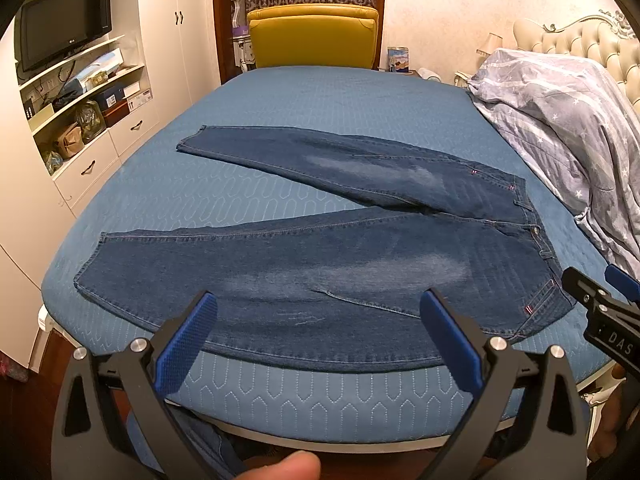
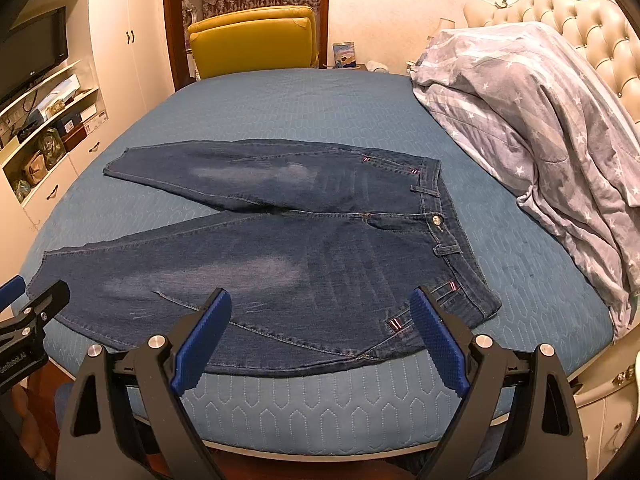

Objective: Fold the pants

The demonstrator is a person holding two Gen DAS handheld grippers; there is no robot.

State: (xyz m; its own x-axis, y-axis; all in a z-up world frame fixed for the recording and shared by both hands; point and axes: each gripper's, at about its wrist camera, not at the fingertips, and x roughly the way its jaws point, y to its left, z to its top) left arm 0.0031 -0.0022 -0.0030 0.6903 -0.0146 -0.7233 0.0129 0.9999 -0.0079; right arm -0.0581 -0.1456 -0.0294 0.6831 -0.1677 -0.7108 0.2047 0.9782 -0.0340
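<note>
Your pants [image 1: 320,248] lie flat and unfolded on the bed [image 1: 280,92], legs splayed toward nine o'clock, waistband at three. No fold made; all remains. Left gripper [image 1: 318,340] and right gripper [image 2: 322,336] hover, jaws apart, empty.

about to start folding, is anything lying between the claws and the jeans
Nothing visible does. Both open claws, left and right, hover over the near edge of the dark blue denim jeans, spread flat on the blue quilted bed.

Dark blue denim jeans [image 1: 320,256] w/ pale faded patches. Teal quilted bedspread [image 1: 320,96]. Grey-blue star-print duvet [image 1: 560,120], mustard yellow chair [image 1: 312,36], blue pads [image 2: 202,344] on black grippers.
</note>
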